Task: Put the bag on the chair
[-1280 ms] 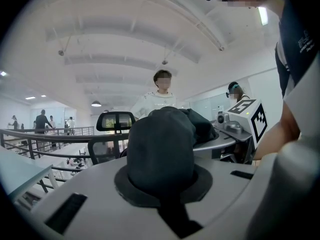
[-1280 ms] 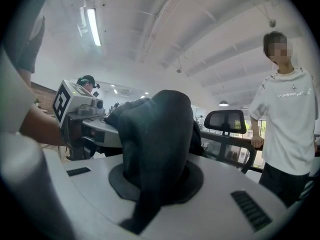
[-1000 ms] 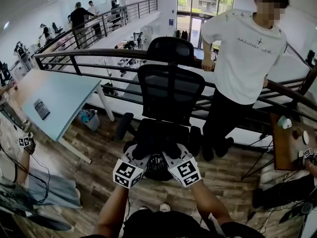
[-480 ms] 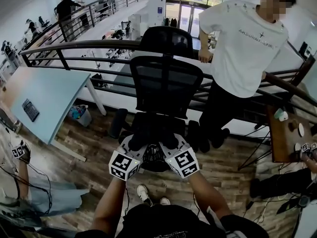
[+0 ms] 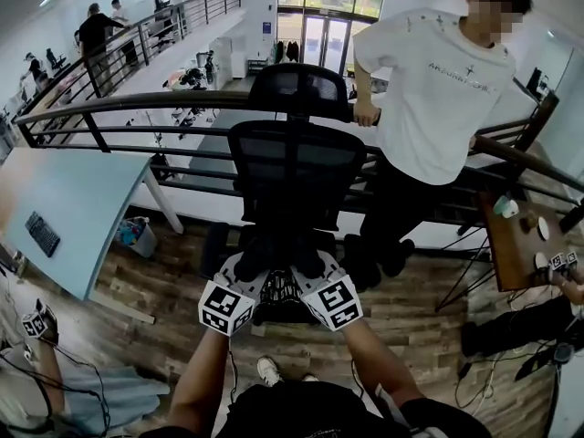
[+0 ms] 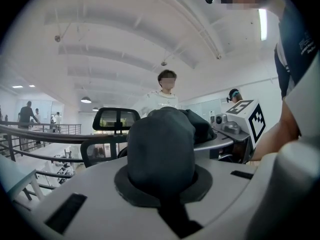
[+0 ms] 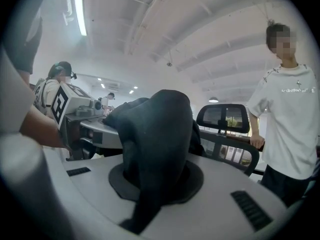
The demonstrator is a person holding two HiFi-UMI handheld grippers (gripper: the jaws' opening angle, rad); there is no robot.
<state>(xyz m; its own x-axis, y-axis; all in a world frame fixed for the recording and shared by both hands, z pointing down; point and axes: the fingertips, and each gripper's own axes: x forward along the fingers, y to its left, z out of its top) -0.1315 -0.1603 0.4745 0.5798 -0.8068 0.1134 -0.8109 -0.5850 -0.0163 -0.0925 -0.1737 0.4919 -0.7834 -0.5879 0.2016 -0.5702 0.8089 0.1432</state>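
Observation:
A black bag [image 5: 281, 292] hangs between my two grippers, just in front of a black mesh office chair [image 5: 294, 167]. My left gripper [image 5: 245, 276] is shut on a bunched fold of the bag's fabric [image 6: 160, 154]. My right gripper [image 5: 315, 276] is shut on another fold of the bag [image 7: 157, 139]. The fabric hides both sets of fingertips. The bag covers most of the chair's seat from the head view, and I cannot tell whether it touches the seat. The chair's headrest [image 6: 116, 119] shows behind the bag in the left gripper view, and the headrest [image 7: 225, 118] also shows in the right gripper view.
A person in a white T-shirt [image 5: 438, 89] leans on the black railing [image 5: 137, 103] right of the chair. A light blue desk [image 5: 55, 208] stands to the left and a wooden table [image 5: 520, 245] to the right. Another person's hand with a marker cube [image 5: 36, 322] is at the lower left.
The chair and railing have slid left in the head view and a foot now shows below the grippers. Both grippers stay shut on the bag, side by side as before.

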